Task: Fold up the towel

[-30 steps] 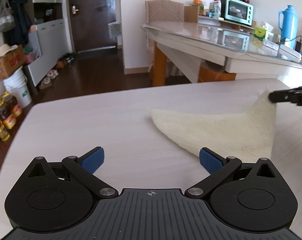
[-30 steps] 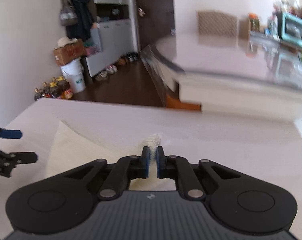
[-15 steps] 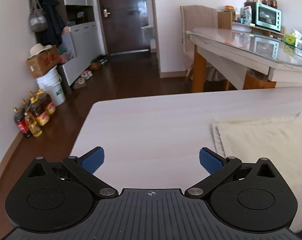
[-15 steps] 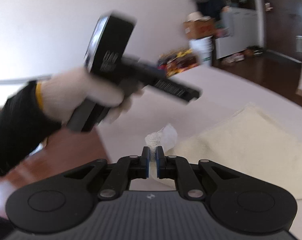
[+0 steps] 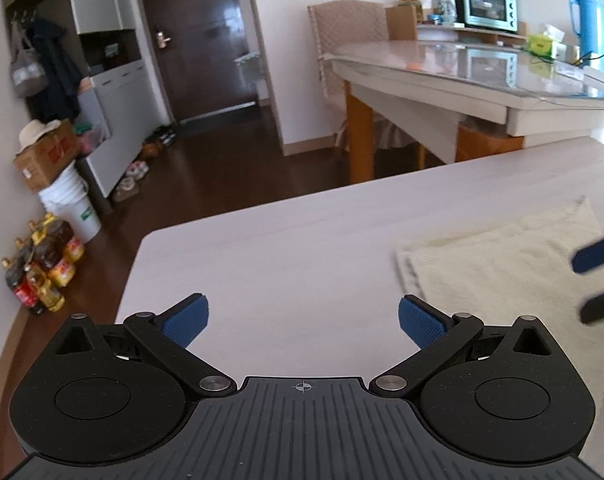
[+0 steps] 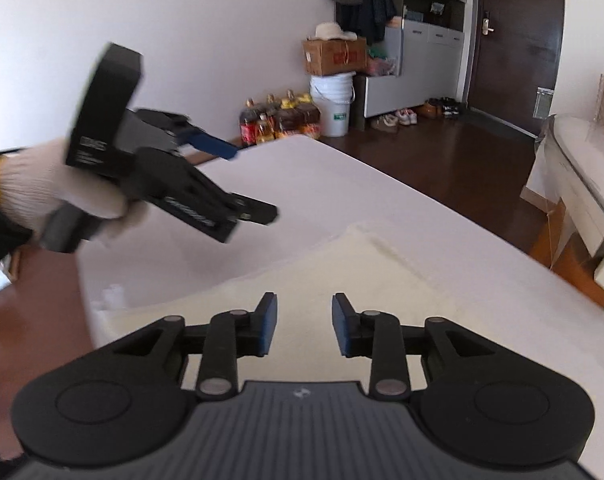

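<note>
A cream towel (image 5: 498, 264) lies folded flat on the pale table (image 5: 285, 248), to the right in the left wrist view. It also shows in the right wrist view (image 6: 342, 276), just beyond and under the right gripper. My left gripper (image 5: 300, 320) is wide open and empty over bare table, left of the towel; it also shows in the right wrist view (image 6: 245, 184), held by a gloved hand above the table. My right gripper (image 6: 304, 330) is open and empty just above the towel; its blurred fingers (image 5: 596, 256) show at the right edge of the left wrist view.
The table's left edge and rounded corner (image 5: 141, 240) are close to the left gripper. Beyond are dark floor, bottles (image 5: 41, 268), a white bucket (image 5: 71, 204), a second table (image 5: 482, 76) with a chair (image 5: 350, 36), and a door (image 5: 197, 36).
My right gripper has opened and let go of the towel corner, leaving the towel folded on the table. My left gripper stayed open and shifted a little, seen lower and closer in the right wrist view.
</note>
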Demonstrator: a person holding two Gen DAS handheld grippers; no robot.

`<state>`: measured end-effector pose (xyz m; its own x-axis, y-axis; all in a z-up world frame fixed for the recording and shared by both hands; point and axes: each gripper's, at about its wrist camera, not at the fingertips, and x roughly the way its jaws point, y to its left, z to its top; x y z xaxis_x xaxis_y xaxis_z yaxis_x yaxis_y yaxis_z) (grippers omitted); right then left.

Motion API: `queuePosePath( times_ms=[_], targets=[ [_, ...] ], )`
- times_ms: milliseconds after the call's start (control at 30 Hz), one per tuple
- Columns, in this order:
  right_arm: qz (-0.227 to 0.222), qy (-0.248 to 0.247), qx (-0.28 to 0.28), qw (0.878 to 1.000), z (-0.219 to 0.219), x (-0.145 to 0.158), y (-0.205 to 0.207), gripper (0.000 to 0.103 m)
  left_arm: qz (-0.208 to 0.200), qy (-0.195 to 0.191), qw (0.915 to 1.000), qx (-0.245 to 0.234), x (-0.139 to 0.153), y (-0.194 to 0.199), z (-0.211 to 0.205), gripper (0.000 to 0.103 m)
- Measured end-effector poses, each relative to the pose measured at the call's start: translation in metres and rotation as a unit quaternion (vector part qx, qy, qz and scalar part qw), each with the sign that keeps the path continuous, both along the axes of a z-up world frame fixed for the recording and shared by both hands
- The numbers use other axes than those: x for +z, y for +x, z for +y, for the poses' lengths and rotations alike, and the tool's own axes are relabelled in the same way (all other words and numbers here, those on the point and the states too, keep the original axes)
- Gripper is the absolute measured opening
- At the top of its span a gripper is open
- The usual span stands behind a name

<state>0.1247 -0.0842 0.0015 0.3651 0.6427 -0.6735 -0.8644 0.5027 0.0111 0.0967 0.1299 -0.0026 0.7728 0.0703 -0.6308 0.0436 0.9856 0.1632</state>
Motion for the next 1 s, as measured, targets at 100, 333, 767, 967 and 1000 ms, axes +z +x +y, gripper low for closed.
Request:
queuePosePath(
  times_ms=[100,333,767,967,1000],
  targets=[
    [-0.004,-0.014,0.008,1.000,0.030,-0.008,0.033,0.042,0.004,-0.004,1.0000,-0.007,-0.003,0.001,0.006,0.103],
    [0.008,-0.045,0.018,0.999,0.079,-0.031,0.070,0.051,0.001,-0.028,0.9994,-0.020,-0.008,0.004,0.016,0.103],
    [0.000,-0.029,0.017,0.999,0.069,-0.027,0.055,0.001,-0.001,-0.020,0.9991,-0.039,-0.011,0.020,0.010,0.103],
    [0.010,-0.051,0.002,0.999,0.061,-0.034,0.061,0.037,-0.002,-0.015,0.9992,-0.038,-0.008,0.022,0.004,0.103],
    [0.016,-0.053,0.004,0.998,0.060,-0.034,0.061,0.040,-0.001,-0.016,0.9991,-0.038,-0.008,0.022,0.004,0.103]
  ],
)
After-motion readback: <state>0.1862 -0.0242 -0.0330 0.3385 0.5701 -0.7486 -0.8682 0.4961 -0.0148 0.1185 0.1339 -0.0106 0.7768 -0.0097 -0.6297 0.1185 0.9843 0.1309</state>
